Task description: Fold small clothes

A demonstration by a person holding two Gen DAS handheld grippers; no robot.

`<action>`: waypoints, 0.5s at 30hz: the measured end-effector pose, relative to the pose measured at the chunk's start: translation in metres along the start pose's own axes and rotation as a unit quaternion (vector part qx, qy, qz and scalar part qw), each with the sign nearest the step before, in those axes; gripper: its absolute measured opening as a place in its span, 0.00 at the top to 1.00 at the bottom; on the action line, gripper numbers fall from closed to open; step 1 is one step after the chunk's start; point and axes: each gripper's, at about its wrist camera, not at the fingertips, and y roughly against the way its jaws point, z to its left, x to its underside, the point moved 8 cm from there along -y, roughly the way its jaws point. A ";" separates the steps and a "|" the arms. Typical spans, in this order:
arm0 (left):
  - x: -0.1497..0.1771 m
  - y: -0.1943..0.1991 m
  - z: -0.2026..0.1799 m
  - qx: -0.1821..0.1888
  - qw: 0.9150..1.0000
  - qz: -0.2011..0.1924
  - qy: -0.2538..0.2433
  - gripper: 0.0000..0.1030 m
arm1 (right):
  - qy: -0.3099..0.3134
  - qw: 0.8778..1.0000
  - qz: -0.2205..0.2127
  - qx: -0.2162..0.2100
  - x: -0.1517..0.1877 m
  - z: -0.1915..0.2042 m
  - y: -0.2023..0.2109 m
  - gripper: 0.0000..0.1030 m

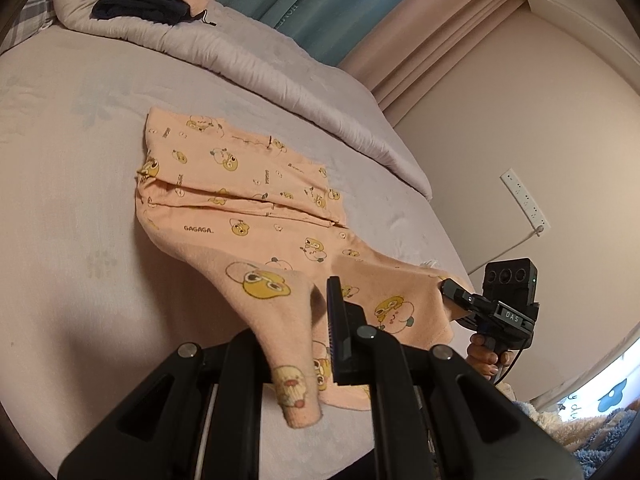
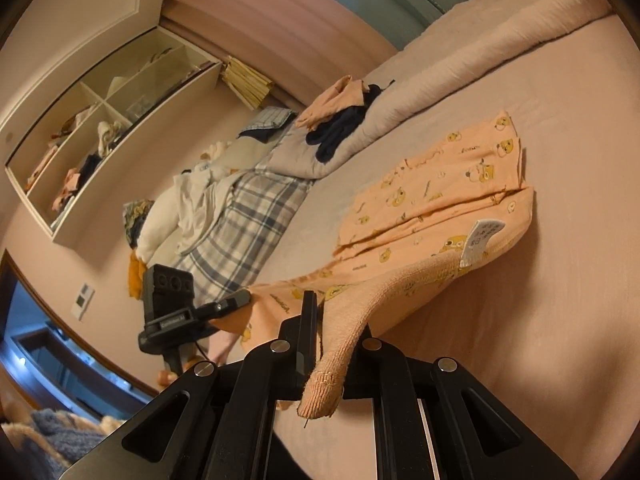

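A small peach garment (image 1: 244, 196) printed with yellow cartoon ducks lies partly folded on the bed; it also shows in the right wrist view (image 2: 440, 196). Its near end is lifted off the sheet. My left gripper (image 1: 316, 320) is shut on one near corner, and cloth hangs down between its fingers. My right gripper (image 2: 324, 332) is shut on the other near corner, a ribbed cuff. Each gripper shows in the other's view, the right (image 1: 452, 288) and the left (image 2: 240, 298), both pinching the hem. A white care label (image 2: 480, 236) sticks up from the garment.
The bed sheet (image 1: 72, 184) is pale grey-pink. A rolled duvet (image 1: 256, 56) runs along the far side with dark and peach clothes (image 1: 148, 0) on it. A plaid pillow (image 2: 248, 216), white clothes, a wall shelf (image 2: 100, 120) and a power strip (image 1: 524, 200) are around.
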 end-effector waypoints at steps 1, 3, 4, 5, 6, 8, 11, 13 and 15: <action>-0.001 0.000 -0.001 0.000 1.000 -0.001 -0.001 0.92 | 0.000 1.000 0.000 0.001 -0.001 0.000 0.000 0.89; -0.002 -0.001 -0.001 0.001 1.000 -0.002 -0.003 0.93 | 0.000 1.000 -0.001 0.001 -0.002 0.000 0.000 0.89; -0.002 -0.001 -0.001 0.000 1.000 -0.002 -0.003 0.93 | 0.000 1.000 -0.001 0.001 -0.003 -0.001 0.000 0.89; -0.003 -0.001 -0.002 0.000 1.000 -0.002 -0.004 0.92 | -0.001 1.000 -0.001 0.001 -0.004 -0.001 0.000 0.89; -0.004 -0.002 -0.003 0.000 1.000 -0.003 -0.005 0.92 | -0.003 1.000 -0.001 0.001 -0.004 -0.001 0.000 0.89; -0.005 -0.002 -0.003 0.000 1.000 -0.005 -0.006 0.93 | -0.002 1.000 -0.003 0.002 -0.005 -0.001 0.000 0.89; -0.007 -0.001 -0.005 0.001 1.000 -0.007 -0.008 0.92 | -0.001 1.000 -0.004 0.001 -0.007 0.000 0.000 0.89; -0.008 -0.001 -0.006 0.000 1.000 -0.008 -0.010 0.92 | 0.000 1.000 -0.004 0.001 -0.007 0.000 0.000 0.89; -0.009 -0.001 -0.006 0.000 1.000 -0.009 -0.011 0.92 | 0.001 1.000 -0.005 0.001 -0.008 -0.001 -0.001 0.89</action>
